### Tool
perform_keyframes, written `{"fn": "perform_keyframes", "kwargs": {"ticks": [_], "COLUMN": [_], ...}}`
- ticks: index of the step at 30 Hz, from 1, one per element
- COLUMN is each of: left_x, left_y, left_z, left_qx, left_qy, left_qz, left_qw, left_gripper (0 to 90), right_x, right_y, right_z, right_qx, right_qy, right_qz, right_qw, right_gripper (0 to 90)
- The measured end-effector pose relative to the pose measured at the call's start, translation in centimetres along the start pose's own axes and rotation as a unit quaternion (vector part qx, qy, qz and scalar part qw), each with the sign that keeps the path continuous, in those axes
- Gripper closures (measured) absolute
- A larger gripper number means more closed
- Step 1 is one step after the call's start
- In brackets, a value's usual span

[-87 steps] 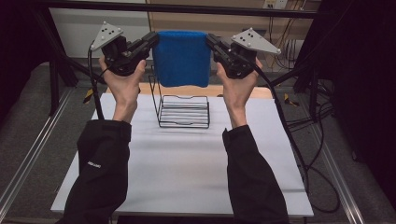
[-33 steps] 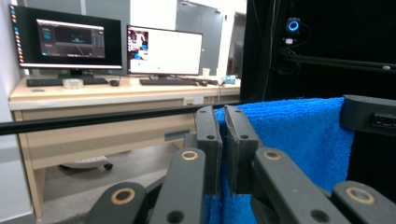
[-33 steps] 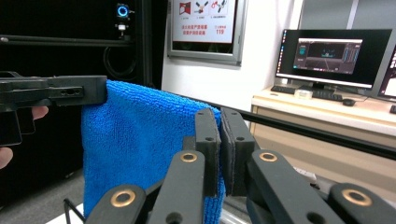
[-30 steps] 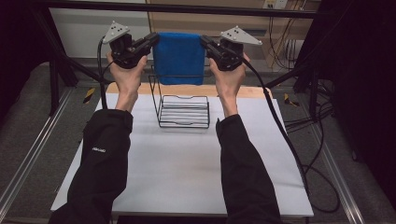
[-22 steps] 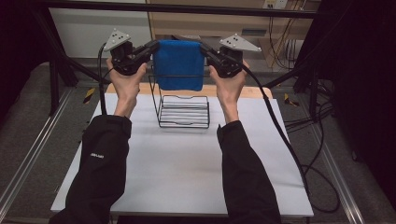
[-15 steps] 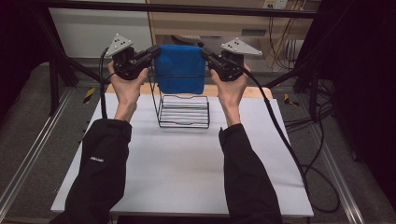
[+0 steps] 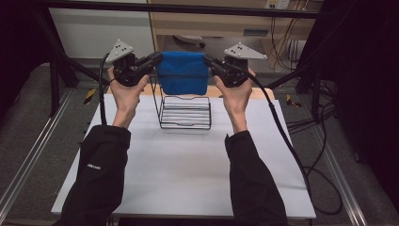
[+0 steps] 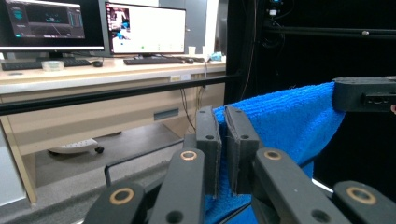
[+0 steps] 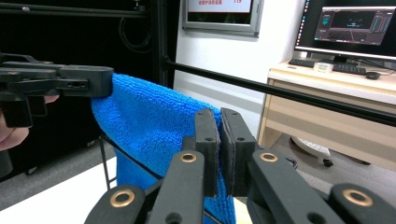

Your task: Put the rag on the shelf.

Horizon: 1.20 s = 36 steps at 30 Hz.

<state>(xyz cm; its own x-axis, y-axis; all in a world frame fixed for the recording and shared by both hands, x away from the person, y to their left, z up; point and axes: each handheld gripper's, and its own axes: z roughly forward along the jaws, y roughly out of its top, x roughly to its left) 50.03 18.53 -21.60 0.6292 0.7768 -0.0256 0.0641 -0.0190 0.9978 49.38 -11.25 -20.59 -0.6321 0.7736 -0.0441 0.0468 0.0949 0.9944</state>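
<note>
The left tongs [image 7: 154, 60] and right tongs [image 7: 210, 63] were each clamped on an upper corner of the blue towel [image 7: 182, 73], which hung stretched between them (above the wire rack [image 7: 184, 112] on the counter [image 7: 179, 165]).

A plain bright blue cloth [image 7: 183, 77] is hanging between two black grippers, left [image 7: 154, 59] and right [image 7: 208, 60], each wearing a grey plate. A black wire rack [image 7: 185, 113] is sitting at the white table's [image 7: 179, 165] far edge. Black sleeves [image 7: 101, 174] are showing.
</note>
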Motion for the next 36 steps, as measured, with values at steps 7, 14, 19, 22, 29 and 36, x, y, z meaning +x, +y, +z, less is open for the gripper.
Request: {"fn": "perform_keyframes", "kwargs": {"ticks": [7, 14, 19, 22, 29, 36], "left_x": [-0.5, -0.5, -0.6, -0.7, -0.8, -0.7], "left_y": [0.0, -0.5, -1.0, -1.2, -2.0, -2.6], "left_z": [-0.5, -0.8, -1.0, -1.1, -1.4, -1.6], "left_qx": [0.008, 0.024, 0.047, 0.059, 0.085, 0.108], "left_qy": [0.0, 0.001, -0.006, -0.006, -0.008, -0.011], "left_qz": [0.014, 0.012, 0.002, 0.003, 0.006, 0.008], "left_qw": [0.9999, 0.9996, 0.9989, 0.9982, 0.9964, 0.9941], "left_gripper": [84.8, 84.5, 83.9, 83.4, 82.2, 80.8], "right_x": [0.2, 0.5, 0.6, 0.5, 0.7, 0.9], "right_y": [-0.3, -0.6, -1.0, -1.4, -1.9, -2.6], "right_z": [-0.6, -0.7, -0.8, -0.8, -1.0, -1.0], "right_qx": [0.012, 0.025, 0.04, 0.048, 0.061, 0.077], "right_qy": [0.012, 0.018, 0.023, 0.029, 0.041, 0.051], "right_qz": [0.0, -0.004, -0.003, 0.005, 0.004, -0.002], "right_qw": [0.9999, 0.9995, 0.9989, 0.9984, 0.9973, 0.9957], "right_gripper": [86.5, 86.3, 86.3, 86.3, 86.2, 86.1]}}
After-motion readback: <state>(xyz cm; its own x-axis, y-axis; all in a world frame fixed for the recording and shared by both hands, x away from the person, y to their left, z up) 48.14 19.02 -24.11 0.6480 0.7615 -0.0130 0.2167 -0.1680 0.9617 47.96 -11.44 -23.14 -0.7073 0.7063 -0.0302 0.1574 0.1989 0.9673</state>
